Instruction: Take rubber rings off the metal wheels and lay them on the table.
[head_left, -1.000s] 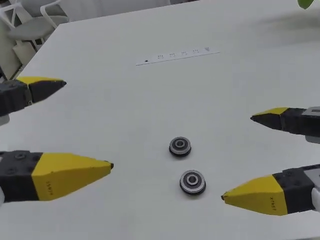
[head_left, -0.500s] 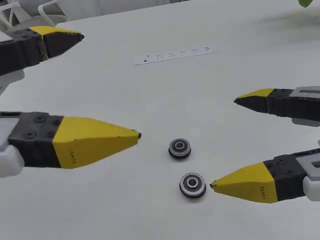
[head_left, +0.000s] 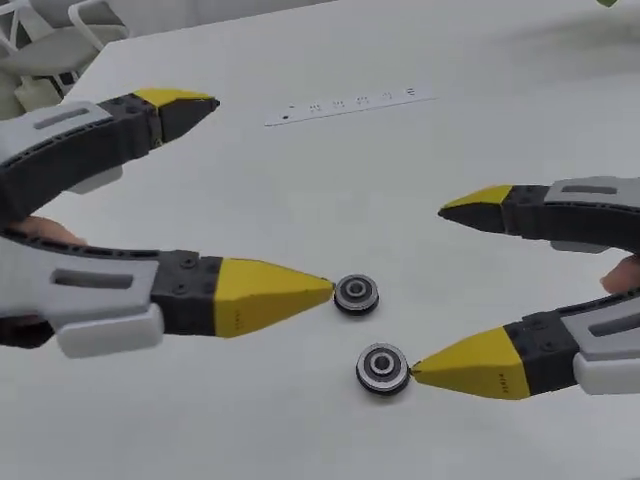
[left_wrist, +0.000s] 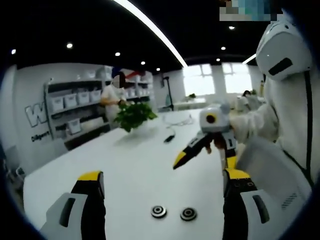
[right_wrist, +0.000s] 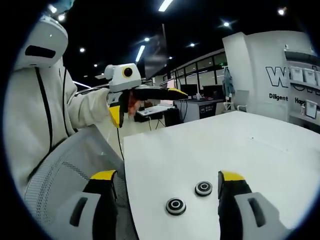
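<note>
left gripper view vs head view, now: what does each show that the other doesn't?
Left gripper view adds the room: shelves of bins, a person standing by them, a cable farther along the table, and the wearer's white headset. Head view adds a marked strip and chairs, plus the top-down layout: left gripper tip beside the far wheel, right gripper tip at the near wheel. Shared: white table, both wheels lying flat, both grippers open.
</note>
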